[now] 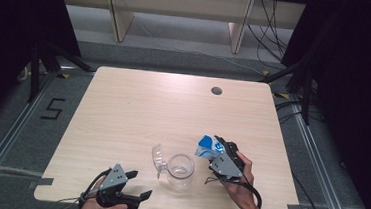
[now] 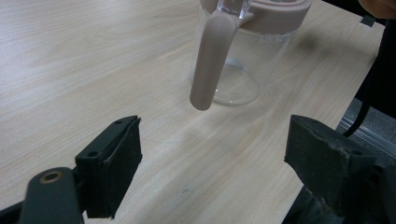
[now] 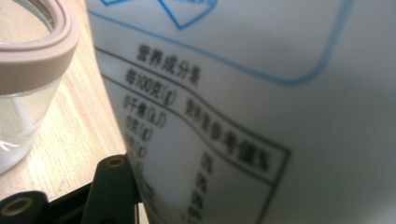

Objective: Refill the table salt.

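White carton [image 3: 261, 93] clamped in right tool [image 1: 218, 148].

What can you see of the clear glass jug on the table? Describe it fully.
The clear glass jug stands upright near the front edge of the wooden table. Its wall looks like see-through glass, and it looks empty. A dusty-pink rim rings the mouth, and a pink handle hangs down from it, its lower end free. A clear lid flap tilts open on the left. Neither claw touches it; a white and blue carton is close on the right.
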Tool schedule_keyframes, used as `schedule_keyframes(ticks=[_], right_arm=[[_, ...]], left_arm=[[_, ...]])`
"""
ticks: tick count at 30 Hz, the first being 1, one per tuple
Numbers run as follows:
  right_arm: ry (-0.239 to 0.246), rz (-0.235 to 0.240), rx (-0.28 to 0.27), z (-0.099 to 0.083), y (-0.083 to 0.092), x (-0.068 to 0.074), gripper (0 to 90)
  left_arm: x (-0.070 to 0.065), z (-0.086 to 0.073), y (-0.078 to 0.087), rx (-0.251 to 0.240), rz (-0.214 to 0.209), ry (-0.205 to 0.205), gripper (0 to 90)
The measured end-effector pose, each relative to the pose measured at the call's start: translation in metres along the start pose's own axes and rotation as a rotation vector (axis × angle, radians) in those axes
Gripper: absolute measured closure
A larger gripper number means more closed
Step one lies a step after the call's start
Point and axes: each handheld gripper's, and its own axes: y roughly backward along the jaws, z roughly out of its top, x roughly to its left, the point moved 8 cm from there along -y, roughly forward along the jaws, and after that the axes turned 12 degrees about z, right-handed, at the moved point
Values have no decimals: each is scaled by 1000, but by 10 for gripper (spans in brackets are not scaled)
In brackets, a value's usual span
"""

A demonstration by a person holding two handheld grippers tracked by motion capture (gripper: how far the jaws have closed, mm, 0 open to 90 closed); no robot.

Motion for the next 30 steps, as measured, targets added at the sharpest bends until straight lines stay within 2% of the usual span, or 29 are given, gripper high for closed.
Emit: schedule_keyframes(ticks=[2, 3, 9, 13, 14, 15, 17, 18, 20, 22, 26, 27, 29, 30], right_arm=[[13, 1, -6, 2, 0, 0, 449], [3, 1, 0, 1, 0, 1, 449], [56, -16, 15, 2, 1, -3, 450], [79, -24, 26, 2, 2, -5, 450], [72, -25, 31, 1, 2, -4, 450], [92, -23, 33, 2, 1, -4, 450], [83, -24, 39, 1, 2, -3, 450], [107, -24, 46, 1, 1, -2, 450], [108, -33, 50, 1, 2, -2, 451], [137, -32, 54, 2, 1, -2, 451], [148, -47, 65, 2, 2, -1, 452], [149, -45, 69, 1, 3, -1, 452], [167, -54, 72, 2, 3, -1, 452], [196, -54, 74, 3, 2, -2, 452]], left_arm=[[-1, 0, 0, -5, 0, 9, 179], [-1, 0, 0, -5, 0, 9, 179], [-1, 1, 0, -6, 0, 10, 180], [-1, 1, 0, -6, 0, 8, 180], [-1, 1, 0, -6, -1, 9, 180], [-1, 0, -1, -4, -1, 7, 179], [-1, 0, -1, -4, -3, 8, 179], [-1, 0, 0, 0, 1, 2, 179], [-2, 0, -1, -4, -5, 9, 180], [-1, 0, 0, -5, -4, 8, 179], [-2, 1, 0, -8, -5, 13, 180], [-1, 1, 0, -11, -7, -6, 180], [-1, 1, 0, -13, -7, -13, 179], [-1, 1, 0, -11, -5, 0, 180]])
